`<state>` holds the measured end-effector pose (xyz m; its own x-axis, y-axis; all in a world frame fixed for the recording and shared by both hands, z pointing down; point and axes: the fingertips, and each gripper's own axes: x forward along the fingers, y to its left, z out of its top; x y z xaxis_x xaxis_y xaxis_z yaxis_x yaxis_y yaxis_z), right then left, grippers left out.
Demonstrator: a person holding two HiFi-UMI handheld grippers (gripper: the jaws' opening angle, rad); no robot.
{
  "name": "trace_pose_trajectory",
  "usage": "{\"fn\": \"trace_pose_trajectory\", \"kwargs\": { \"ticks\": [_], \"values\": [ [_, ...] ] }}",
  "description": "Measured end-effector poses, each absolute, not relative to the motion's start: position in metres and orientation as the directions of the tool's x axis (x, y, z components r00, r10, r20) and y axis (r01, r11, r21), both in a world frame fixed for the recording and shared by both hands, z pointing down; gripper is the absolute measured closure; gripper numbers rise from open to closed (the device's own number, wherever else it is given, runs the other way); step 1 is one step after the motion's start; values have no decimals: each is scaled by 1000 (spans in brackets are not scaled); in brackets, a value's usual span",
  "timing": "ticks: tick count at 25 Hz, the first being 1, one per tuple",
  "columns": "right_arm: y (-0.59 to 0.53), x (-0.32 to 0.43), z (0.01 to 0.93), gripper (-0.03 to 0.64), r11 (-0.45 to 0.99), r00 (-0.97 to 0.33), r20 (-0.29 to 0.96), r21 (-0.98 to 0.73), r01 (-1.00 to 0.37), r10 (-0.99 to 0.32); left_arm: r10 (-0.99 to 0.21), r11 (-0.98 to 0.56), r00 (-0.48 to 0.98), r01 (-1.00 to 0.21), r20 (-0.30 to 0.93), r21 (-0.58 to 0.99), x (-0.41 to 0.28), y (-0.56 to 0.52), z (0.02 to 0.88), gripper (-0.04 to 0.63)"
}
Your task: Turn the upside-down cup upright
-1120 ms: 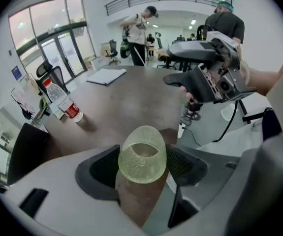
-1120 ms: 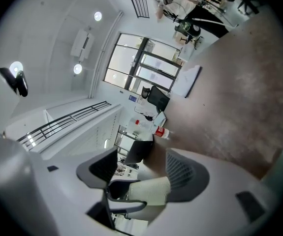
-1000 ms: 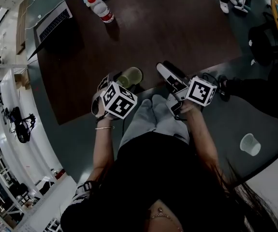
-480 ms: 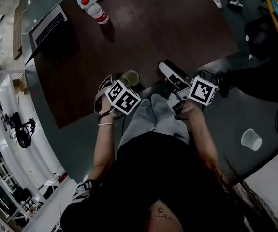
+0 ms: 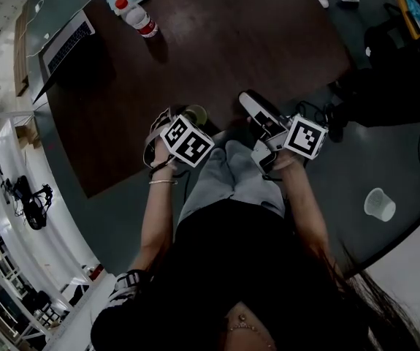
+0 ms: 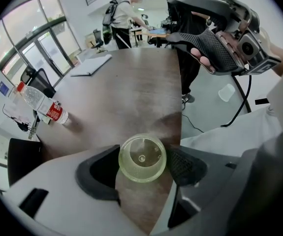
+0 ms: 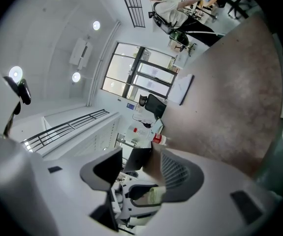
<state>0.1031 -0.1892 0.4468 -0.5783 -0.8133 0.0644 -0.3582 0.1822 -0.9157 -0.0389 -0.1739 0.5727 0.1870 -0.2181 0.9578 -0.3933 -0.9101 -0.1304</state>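
Office, brown table (image 5: pixel 268 42); cup (image 6: pixel 142 158) at its near edge, base up, so nothing turned yet; left gripper (image 6: pixel 143 168) straddles it from above, jaws apart, no clear squeeze; right gripper (image 7: pixel 141 173) empty, jaws apart, just been narrowing; grip + flip both left to do.

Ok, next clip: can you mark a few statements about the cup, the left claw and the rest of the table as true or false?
1. The yellowish cup stands bottom-up near the edge of the brown table. True.
2. The left claw is shut with nothing between its jaws. False: its jaws stand apart and the cup sits between them.
3. A red-capped bottle is on the far side of the table, near a laptop. True.
4. A second cup sits on the table beside the bottle. False: the only other cup, a clear cup, is on the grey floor at the person's right.
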Motion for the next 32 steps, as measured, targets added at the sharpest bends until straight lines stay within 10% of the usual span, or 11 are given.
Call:
{"fn": "trace_pose_trajectory", "kwargs": {
  "ticks": [24, 32],
  "values": [
    [-189, 74, 424, 383, 266, -650, 1, -911, -314, -760, -268, -872, 413, -489, 870, -37, -35, -177, 524, 295],
    [-189, 48, 409, 526, 344, -689, 30, -850, -398, -724, -389, -755, 569, -648, 724, 103, -48, -175, 483, 295]
  ]
}}
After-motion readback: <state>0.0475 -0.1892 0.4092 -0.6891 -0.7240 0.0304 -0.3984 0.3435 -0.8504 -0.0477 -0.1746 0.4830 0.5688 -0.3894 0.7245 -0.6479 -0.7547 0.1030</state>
